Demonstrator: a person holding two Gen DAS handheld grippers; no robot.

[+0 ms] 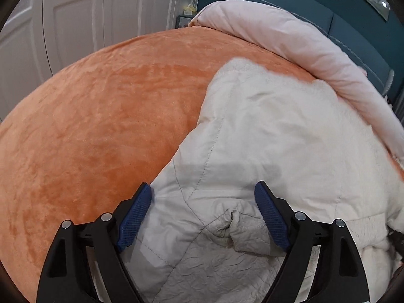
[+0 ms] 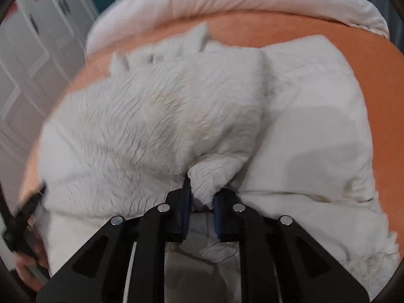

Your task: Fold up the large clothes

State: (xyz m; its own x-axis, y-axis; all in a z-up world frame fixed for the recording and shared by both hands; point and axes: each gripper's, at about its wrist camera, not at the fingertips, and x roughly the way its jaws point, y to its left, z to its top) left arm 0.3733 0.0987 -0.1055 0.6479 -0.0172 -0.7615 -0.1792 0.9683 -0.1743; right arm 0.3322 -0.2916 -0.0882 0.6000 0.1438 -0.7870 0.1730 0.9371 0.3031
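Cream quilted coat (image 2: 202, 116) is sprawled across the bed on the orange blanket (image 1: 101, 116), fuzzy lining side partly flipped up. Right gripper (image 2: 202, 202) has its fingers nearly closed on a wrinkled bunch of the coat's fabric, probably so it can drag that flap over the rest as a fold. Left gripper (image 1: 203, 202) hovers just over the near edge of the coat with its fingers spread wide and nothing between them, a little puckered bump of fabric sitting right in the gap, so I'd guess it's lining up for a pinch there. Further out, a rolled pale pink duvet (image 1: 290, 40) runs along the far side of the bed, touching the coat's far edge, which could crowd the fold. White closet doors (image 1: 75, 12) are off to the side, well apart.
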